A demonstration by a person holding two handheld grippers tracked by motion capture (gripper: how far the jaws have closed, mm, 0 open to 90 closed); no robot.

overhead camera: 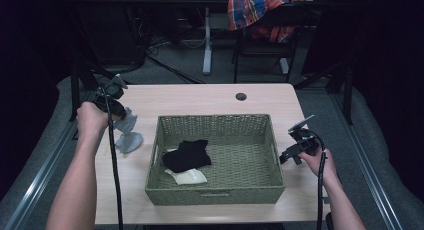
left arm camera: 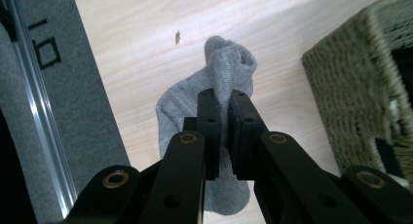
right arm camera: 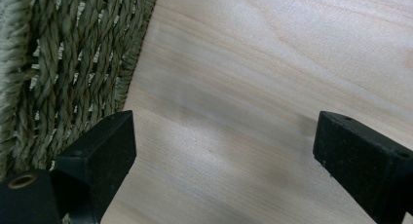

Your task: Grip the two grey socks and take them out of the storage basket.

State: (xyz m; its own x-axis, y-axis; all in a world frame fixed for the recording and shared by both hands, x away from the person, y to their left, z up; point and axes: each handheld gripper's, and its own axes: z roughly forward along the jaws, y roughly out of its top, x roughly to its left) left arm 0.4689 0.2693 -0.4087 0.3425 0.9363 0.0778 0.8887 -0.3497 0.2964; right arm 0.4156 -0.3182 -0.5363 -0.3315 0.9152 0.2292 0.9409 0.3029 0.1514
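The left tool [left arm camera: 221, 100] pinches a grey sock [left arm camera: 214, 87] whose lower end rests on the worktop [overhead camera: 200, 97], just left of the wicker basket [overhead camera: 215, 192]. The right tool [right arm camera: 224, 146] hangs spread over bare worktop beside the basket's right wall. A black sock [overhead camera: 187, 155] and a cream sock [overhead camera: 190, 177] lie inside the basket.

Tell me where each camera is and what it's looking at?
High view: above the table, facing forward and down; both forearms, left gripper, right gripper.
Left gripper view: rides that gripper; jaws pinch the grey sock.
Right gripper view: rides that gripper; open jaws over bare table.
Shared: the basket.
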